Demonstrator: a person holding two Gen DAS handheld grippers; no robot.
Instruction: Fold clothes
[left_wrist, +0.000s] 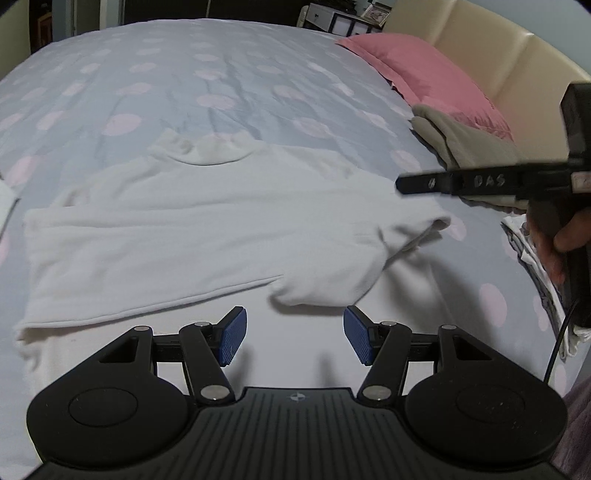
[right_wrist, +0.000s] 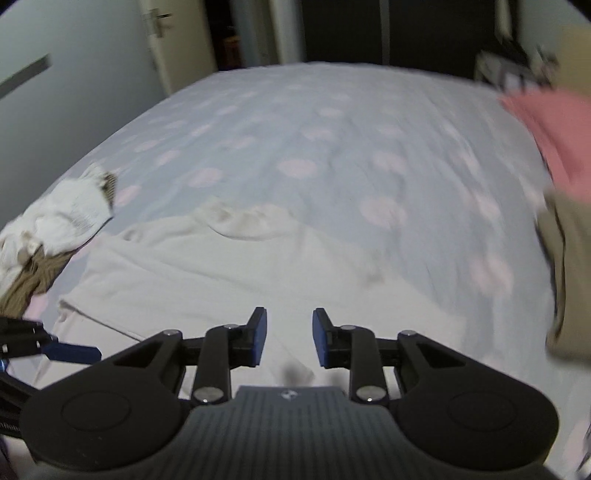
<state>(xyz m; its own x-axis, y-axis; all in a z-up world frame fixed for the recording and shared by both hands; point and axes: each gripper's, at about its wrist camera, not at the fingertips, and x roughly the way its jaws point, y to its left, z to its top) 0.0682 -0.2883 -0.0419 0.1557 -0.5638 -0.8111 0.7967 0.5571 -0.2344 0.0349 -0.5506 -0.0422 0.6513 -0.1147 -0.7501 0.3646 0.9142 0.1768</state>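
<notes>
A white long-sleeved top (left_wrist: 192, 229) lies flat on the bed, collar at the far side, one sleeve folded across its lower part and ending in a bunched cuff (left_wrist: 321, 288). My left gripper (left_wrist: 293, 338) is open and empty, just above the top's near part. In the right wrist view the same top (right_wrist: 221, 273) is blurred. My right gripper (right_wrist: 289, 338) is open and empty above its near right part. The right gripper's body also shows at the right of the left wrist view (left_wrist: 480, 182), above the top's right shoulder.
The bed cover (left_wrist: 229, 74) is pale blue with pink dots. A pink pillow (left_wrist: 424, 74) and a folded olive garment (left_wrist: 469, 144) lie at the right by the cream headboard (left_wrist: 498, 48). A heap of white and brown clothes (right_wrist: 55, 229) lies at the left.
</notes>
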